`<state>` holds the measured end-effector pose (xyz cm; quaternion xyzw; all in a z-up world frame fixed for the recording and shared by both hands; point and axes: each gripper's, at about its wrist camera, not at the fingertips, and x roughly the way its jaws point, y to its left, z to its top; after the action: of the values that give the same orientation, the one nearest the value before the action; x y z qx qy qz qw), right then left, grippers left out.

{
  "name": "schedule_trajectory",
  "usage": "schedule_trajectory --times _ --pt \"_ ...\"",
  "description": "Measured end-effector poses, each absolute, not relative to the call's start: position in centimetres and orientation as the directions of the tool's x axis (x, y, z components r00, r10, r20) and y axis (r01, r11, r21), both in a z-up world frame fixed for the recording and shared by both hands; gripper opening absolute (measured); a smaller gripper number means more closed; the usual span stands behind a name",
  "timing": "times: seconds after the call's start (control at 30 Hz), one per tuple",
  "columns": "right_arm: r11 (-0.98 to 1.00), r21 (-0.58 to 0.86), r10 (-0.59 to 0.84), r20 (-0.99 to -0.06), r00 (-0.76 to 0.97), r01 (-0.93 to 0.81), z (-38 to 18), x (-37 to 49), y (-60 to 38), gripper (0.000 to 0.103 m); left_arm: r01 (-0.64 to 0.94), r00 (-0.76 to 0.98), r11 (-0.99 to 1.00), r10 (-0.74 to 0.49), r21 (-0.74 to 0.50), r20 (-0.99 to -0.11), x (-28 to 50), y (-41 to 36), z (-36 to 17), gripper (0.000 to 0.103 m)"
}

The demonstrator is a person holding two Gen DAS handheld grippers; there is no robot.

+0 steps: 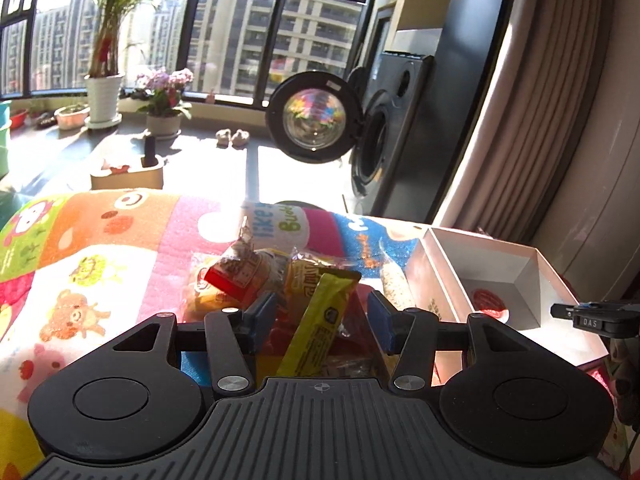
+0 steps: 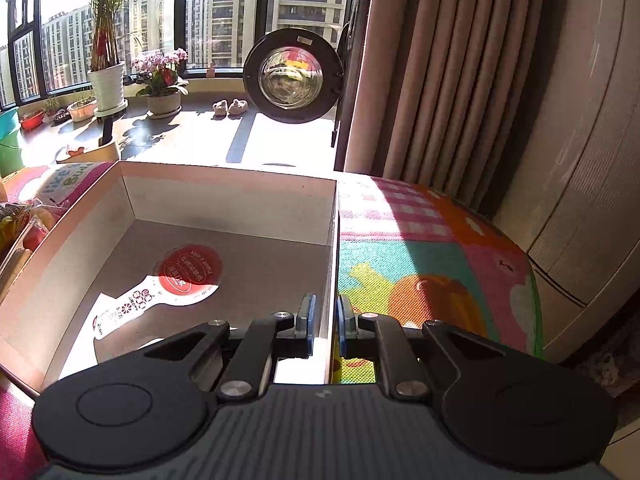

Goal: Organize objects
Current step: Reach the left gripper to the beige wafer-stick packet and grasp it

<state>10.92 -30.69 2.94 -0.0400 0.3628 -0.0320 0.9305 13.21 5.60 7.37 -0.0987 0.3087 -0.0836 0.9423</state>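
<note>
Snack packets in crinkly wrappers lay heaped on the bright cartoon-printed mat, just left of the shallow white cardboard box they seemed meant for. The left gripper hung over the pile with its fingers spread wide, a long yellow wrapped bar lying between them but not pinched, as far as I could tell. The right gripper had its blue-padded fingers clenched on the box's right-hand wall, steadying it. Inside, the box held only a flat red-and-white sachet; so by my reckoning the sorting had barely begun and nearly the whole heap was left to move.

The surface was soft and quilted-looking, likely to let the box slide. Sun poured through tall black-framed windows; potted plants stood along the sill, a dark washing machine gaped with its round door open, and beige curtains hung at the right.
</note>
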Motion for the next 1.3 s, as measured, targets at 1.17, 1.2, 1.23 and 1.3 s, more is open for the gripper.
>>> schedule_trajectory --times 1.17,1.2,1.23,1.3 --pt "1.0 0.022 0.019 -0.667 0.745 -0.006 2.9 10.0 -32.3 0.01 0.133 0.678 0.976 -0.216 -0.171 -0.702 14.9 -0.7 3.7 0.03" --pt "1.0 -0.005 -0.005 -0.667 0.745 0.002 3.0 10.2 -31.9 0.01 0.13 0.675 0.976 -0.214 -0.173 -0.706 15.1 -0.8 3.4 0.032" --pt "1.0 -0.028 -0.026 -0.668 0.744 0.009 3.0 10.4 -31.5 0.01 0.119 0.671 0.977 -0.21 -0.176 -0.711 15.5 -0.9 3.0 0.033" --pt "0.997 -0.065 -0.065 -0.666 0.743 0.029 3.2 10.9 -30.9 0.01 0.112 0.673 0.977 -0.209 -0.181 -0.709 15.7 -0.9 2.6 0.036"
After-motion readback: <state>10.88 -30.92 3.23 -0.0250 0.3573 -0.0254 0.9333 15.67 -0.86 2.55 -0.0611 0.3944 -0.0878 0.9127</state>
